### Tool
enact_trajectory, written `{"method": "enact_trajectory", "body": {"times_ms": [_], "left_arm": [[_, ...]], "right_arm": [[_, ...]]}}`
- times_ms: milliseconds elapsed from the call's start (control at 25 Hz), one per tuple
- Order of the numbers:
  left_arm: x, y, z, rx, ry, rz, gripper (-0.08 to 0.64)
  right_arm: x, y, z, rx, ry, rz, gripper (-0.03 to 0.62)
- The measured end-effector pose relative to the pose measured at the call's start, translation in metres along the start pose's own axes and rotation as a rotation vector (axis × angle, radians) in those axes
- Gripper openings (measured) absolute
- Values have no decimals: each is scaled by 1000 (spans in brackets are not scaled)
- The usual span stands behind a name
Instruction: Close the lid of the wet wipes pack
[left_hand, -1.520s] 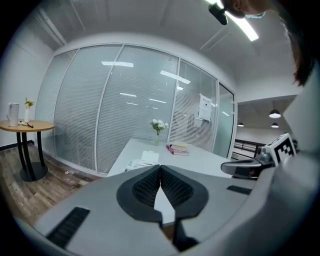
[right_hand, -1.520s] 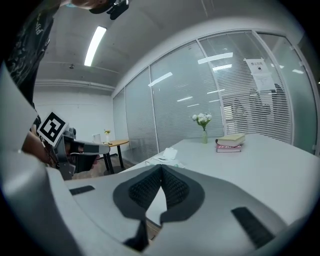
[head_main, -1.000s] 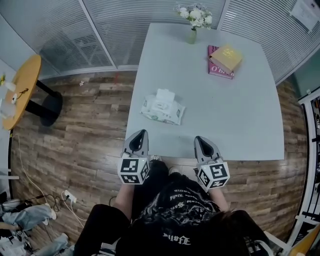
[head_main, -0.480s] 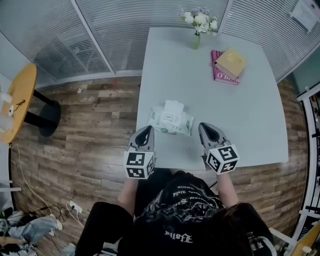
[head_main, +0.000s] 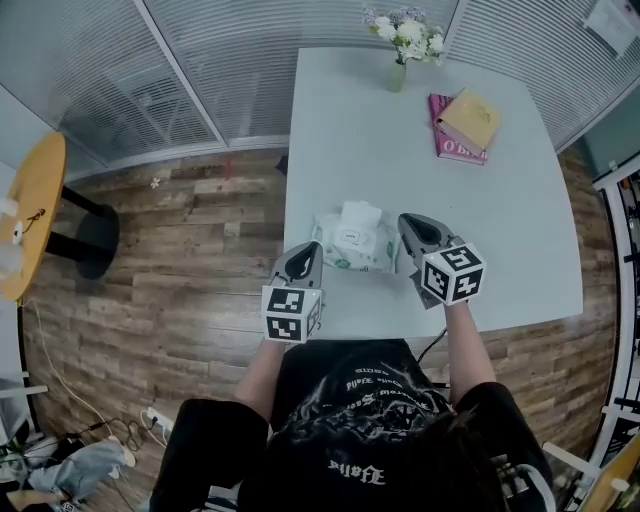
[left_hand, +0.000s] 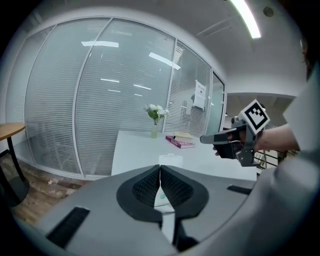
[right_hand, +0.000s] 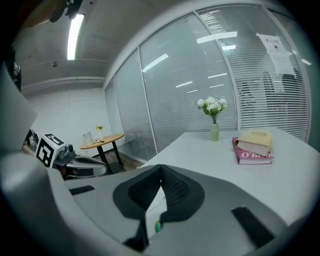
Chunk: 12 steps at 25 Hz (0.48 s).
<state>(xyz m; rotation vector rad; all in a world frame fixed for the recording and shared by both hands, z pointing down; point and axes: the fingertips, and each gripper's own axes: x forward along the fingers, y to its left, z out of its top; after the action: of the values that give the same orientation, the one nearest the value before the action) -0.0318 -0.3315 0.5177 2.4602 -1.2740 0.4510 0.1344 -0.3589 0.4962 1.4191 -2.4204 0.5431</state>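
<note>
The white wet wipes pack (head_main: 352, 246) lies near the front left of the grey table (head_main: 500, 240), its lid (head_main: 360, 214) standing open on top. My left gripper (head_main: 308, 248) is shut and empty, its tip just left of the pack's near corner. My right gripper (head_main: 404, 220) is also shut and empty, close to the pack's right end. In the left gripper view the pack (left_hand: 161, 198) shows below the closed jaws, its lid (left_hand: 171, 159) just beyond them. In the right gripper view a strip of the pack (right_hand: 154, 210) shows under the closed jaws.
A vase of white flowers (head_main: 401, 55) stands at the table's far edge. A yellow book on a pink one (head_main: 464, 124) lies at the far right. A round wooden side table (head_main: 30, 215) stands on the floor to the left, and blinds-covered glass walls are behind.
Both grippers moved forward from the table's near edge to either side of the wipes pack. The right one went further, to the pack's right end. The jaws stayed shut.
</note>
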Motion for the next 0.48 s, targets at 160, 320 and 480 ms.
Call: {"method": "enact_trajectory", "body": {"times_ms": [160,320,480], "left_arm": [[13,4,-5,1,28,0,8],[30,1,-15,21,61,-15,8],[42,8,-26,-17,99,12,8]], "right_arm": [[23,-8,-3,18,41,22,-2],[43,-15,-13,37,90,50,12],[61,-18,-24,61,151,81,64]]}}
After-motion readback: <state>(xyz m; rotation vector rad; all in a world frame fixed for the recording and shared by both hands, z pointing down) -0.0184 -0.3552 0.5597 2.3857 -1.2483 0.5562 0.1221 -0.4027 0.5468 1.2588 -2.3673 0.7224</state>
